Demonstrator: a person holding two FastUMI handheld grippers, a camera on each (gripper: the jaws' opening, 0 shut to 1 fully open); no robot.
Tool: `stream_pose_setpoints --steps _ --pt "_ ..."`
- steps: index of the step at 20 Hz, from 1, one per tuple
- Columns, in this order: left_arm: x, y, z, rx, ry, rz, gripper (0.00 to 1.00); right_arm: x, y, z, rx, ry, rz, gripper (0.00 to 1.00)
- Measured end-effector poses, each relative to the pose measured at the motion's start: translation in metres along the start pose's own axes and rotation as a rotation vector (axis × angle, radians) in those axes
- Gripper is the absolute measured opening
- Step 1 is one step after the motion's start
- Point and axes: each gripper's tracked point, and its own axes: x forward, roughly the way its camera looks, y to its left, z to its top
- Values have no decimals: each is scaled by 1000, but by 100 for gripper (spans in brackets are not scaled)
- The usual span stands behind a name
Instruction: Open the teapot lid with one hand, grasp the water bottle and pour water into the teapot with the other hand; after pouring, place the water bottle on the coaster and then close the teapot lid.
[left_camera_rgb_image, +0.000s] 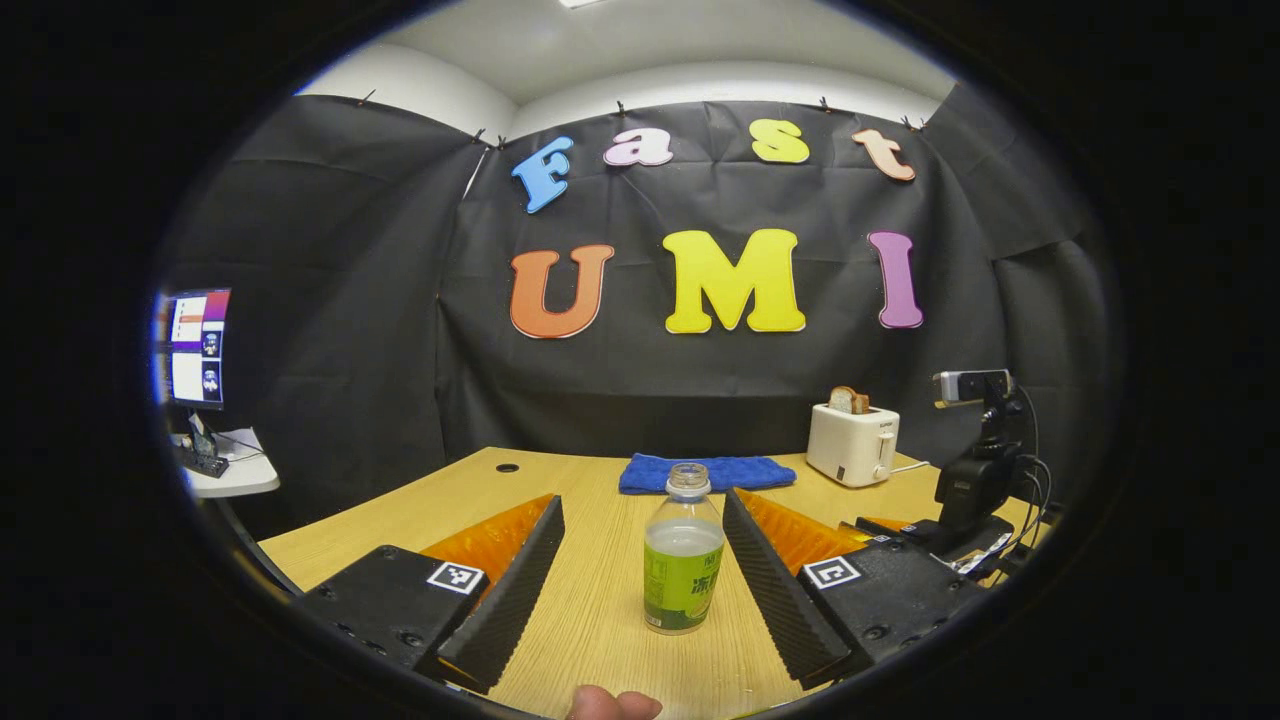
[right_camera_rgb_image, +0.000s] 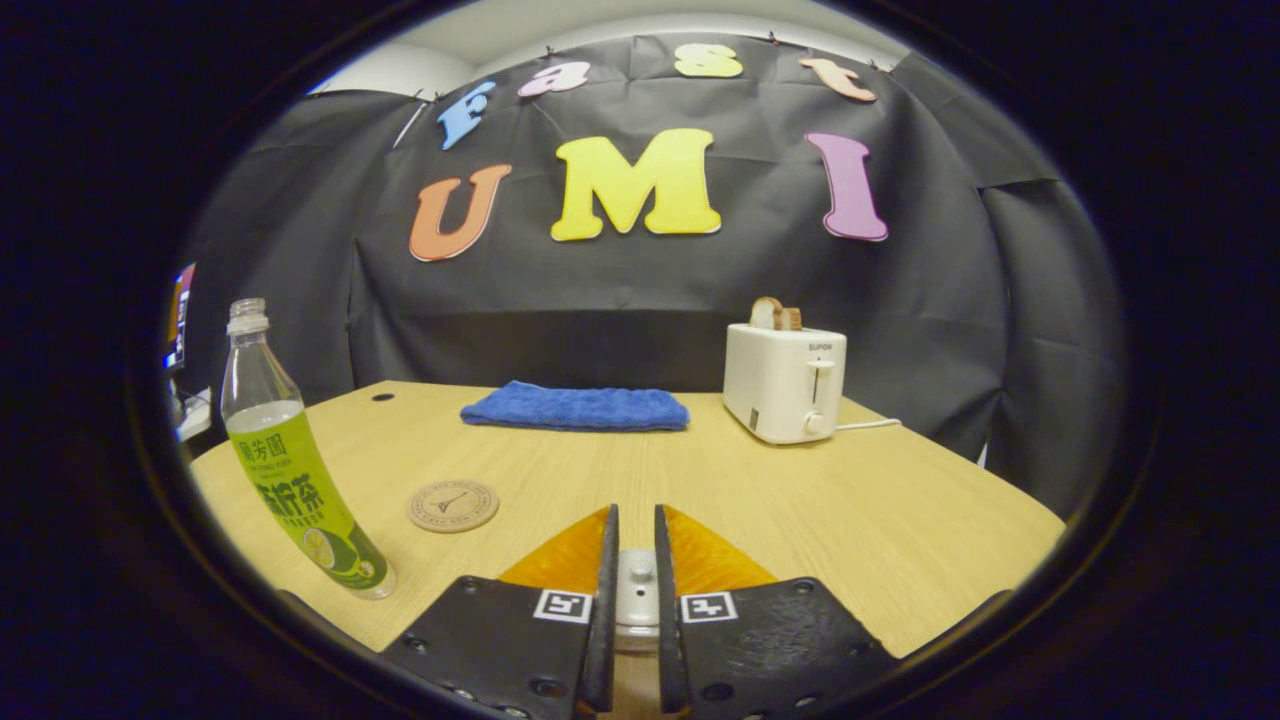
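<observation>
On table, water bottle (left_camera_rgb_image: 683, 550) upright.

Coaster (right_camera_rgb_image: 452, 505) right of bottle (right_camera_rgb_image: 290, 470); towel (right_camera_rgb_image: 575, 408) behind.

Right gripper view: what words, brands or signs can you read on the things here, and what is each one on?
"SUPOR": on the front of the toaster.
On the coaster: a ring of print around a tower drawing, too small to read.
On the water bottle: large characters on the green label, bent by the lens, not transcribed.
On the right claw, closed on the teapot lid: square coded markers, no words.
</observation>
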Motion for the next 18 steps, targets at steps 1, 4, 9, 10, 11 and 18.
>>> stream_pose_setpoints --steps 1,4,9,10,11,18 --pt "0 1 0 0 0 2 99 0 0 -2 -7 0 -3 17" --pt "1 -1 -3 3 9 -1 100 1 -1 -3 -25 -2 -6 0" --pt "3 -5 -6 -4 12 -13 100 1 1 1 -6 -9 26 0" --pt "3 -6 -7 -5 16 -15 100 0 0 5 -1 -20 29 0" --pt "4 -7 -10 -5 25 -18 100 -1 0 9 1 -30 33 0" --pt "8 -21 -41 -10 88 -58 100 -12 -10 30 -2 -63 51 0"
